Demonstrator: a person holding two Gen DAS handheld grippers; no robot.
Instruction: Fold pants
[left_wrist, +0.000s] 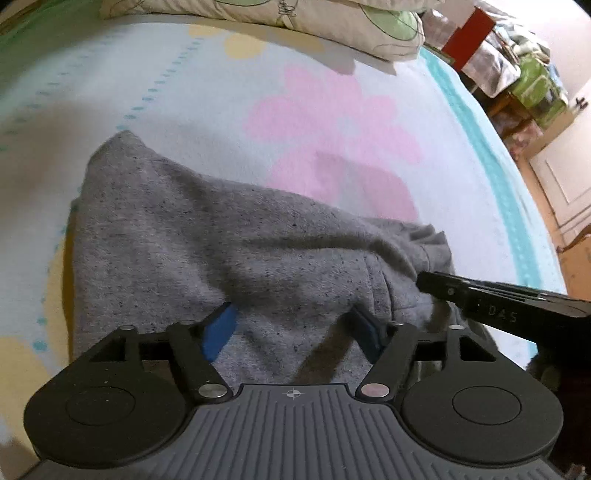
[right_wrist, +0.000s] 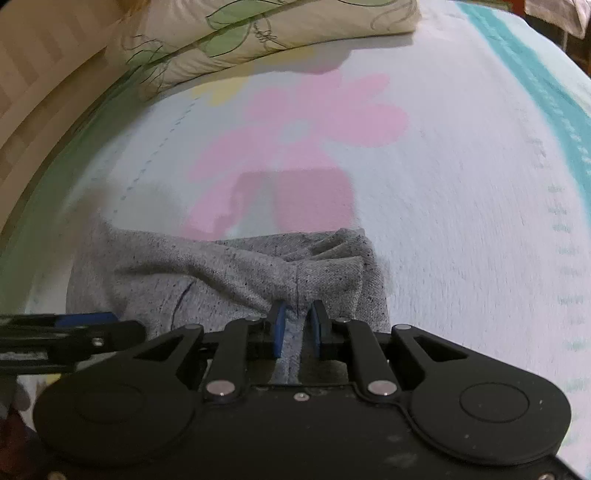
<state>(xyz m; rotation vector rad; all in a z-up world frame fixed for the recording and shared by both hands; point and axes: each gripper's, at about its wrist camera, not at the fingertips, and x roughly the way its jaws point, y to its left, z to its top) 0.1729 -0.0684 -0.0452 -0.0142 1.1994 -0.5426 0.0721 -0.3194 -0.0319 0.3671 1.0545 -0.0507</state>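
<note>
Grey pants (left_wrist: 221, 236) on the bed (left_wrist: 369, 110) — your right tongs (right_wrist: 297, 325) pinch a bunched fold; your left tongs (left_wrist: 295, 332) stand spread, cloth between, pads apart from it.

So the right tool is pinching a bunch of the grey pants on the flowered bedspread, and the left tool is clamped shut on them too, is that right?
Not quite. The right tool does pinch the grey pants on the flowered bedspread, but the left tool is not clamped: the left wrist view shows its blue pads spread wide over the fabric.
</note>
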